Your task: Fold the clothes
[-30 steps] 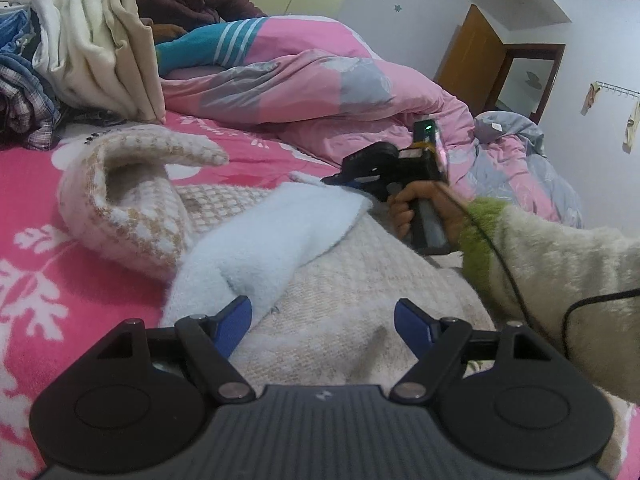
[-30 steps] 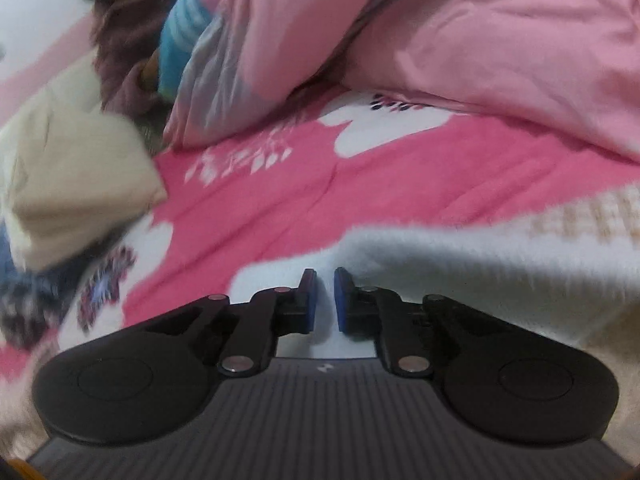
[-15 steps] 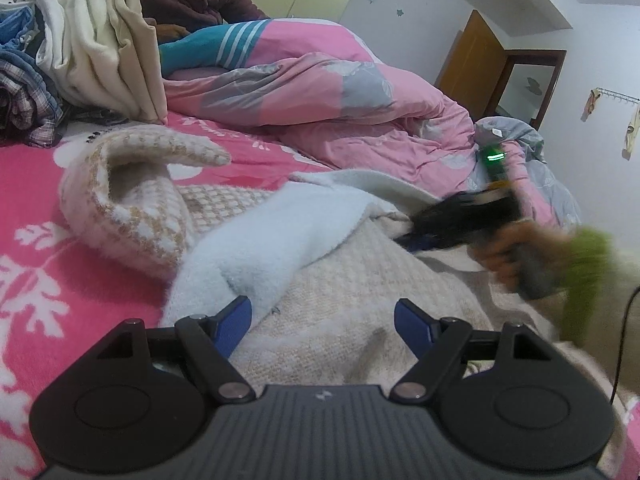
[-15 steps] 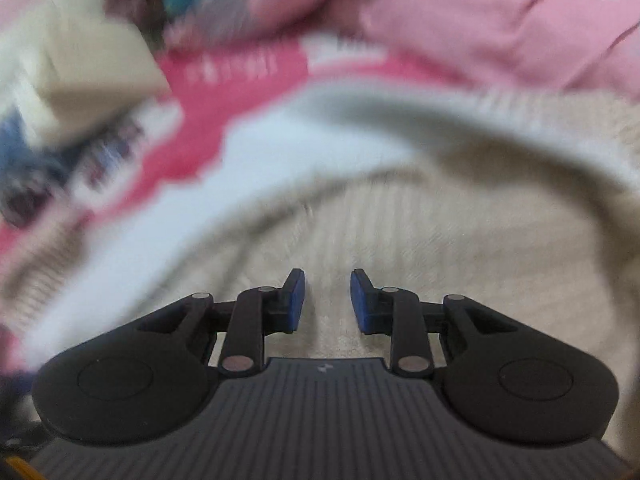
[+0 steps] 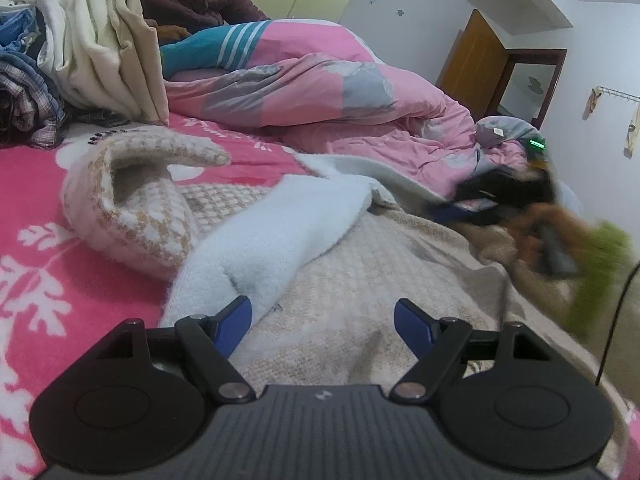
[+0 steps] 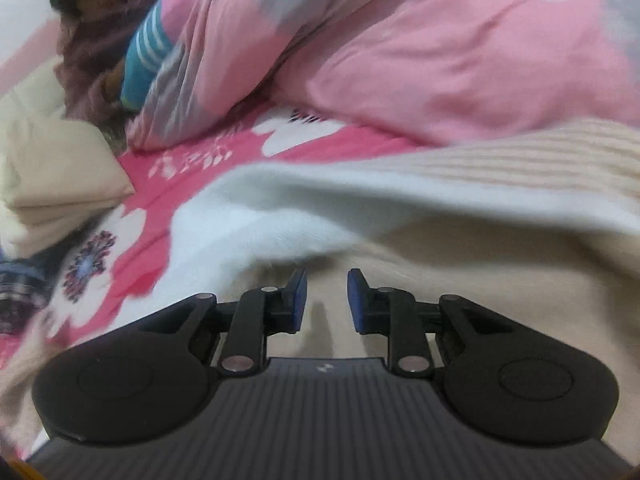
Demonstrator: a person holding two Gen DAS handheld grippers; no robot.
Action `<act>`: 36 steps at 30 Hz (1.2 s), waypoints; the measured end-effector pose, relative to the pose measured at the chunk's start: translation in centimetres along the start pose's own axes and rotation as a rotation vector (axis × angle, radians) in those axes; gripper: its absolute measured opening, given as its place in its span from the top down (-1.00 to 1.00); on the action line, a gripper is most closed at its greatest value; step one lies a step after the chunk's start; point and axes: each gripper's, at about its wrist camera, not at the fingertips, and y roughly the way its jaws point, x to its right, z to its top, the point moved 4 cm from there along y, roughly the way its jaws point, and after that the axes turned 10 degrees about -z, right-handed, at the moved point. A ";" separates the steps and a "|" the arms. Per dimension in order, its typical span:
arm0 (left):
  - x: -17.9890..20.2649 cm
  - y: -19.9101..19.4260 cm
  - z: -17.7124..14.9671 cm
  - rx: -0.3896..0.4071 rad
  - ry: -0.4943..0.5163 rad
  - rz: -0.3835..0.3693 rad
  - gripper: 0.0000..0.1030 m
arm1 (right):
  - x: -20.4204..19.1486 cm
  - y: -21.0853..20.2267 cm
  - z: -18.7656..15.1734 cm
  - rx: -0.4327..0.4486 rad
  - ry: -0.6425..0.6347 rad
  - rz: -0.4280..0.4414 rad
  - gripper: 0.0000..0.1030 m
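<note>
A beige knitted garment (image 5: 360, 264) lies spread on the bed (image 5: 36, 184) with pink flowered sheet. The left gripper (image 5: 322, 316) hovers over it, spread wide; the right gripper (image 6: 327, 300), partly parted, holds nothing. A pink quilt (image 5: 320, 92) is bunched far behind.

This is a home bedroom: a bed with a pink flowered sheet (image 5: 36, 184), a pink quilt (image 5: 320, 92) at 12 o'clock, a wooden door (image 5: 472, 64) at 2 o'clock.
</note>
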 end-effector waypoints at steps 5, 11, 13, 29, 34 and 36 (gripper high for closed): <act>0.1 0.1 0.0 -0.004 0.007 0.008 -0.55 | 7.0 -2.2 -1.7 -0.074 -0.019 -0.210 0.56; 0.6 0.5 -0.1 -0.022 0.043 0.042 -0.55 | 9.1 -0.5 0.1 -0.008 0.071 -0.228 0.66; 0.6 0.5 -0.1 -0.023 0.046 0.046 -0.55 | 9.8 0.1 0.7 0.014 0.101 -0.233 0.67; 1.0 0.7 -0.2 -0.040 0.062 0.063 -0.56 | 16.5 -3.2 -4.7 -0.064 0.015 -0.430 0.76; 1.5 0.7 0.2 -0.063 0.081 0.076 -0.57 | 14.1 -8.6 -5.4 -0.026 -0.009 -0.394 0.71; 1.6 0.5 0.4 -0.069 0.079 0.073 -0.57 | 12.9 -15.0 -7.2 0.038 -0.017 -0.310 0.68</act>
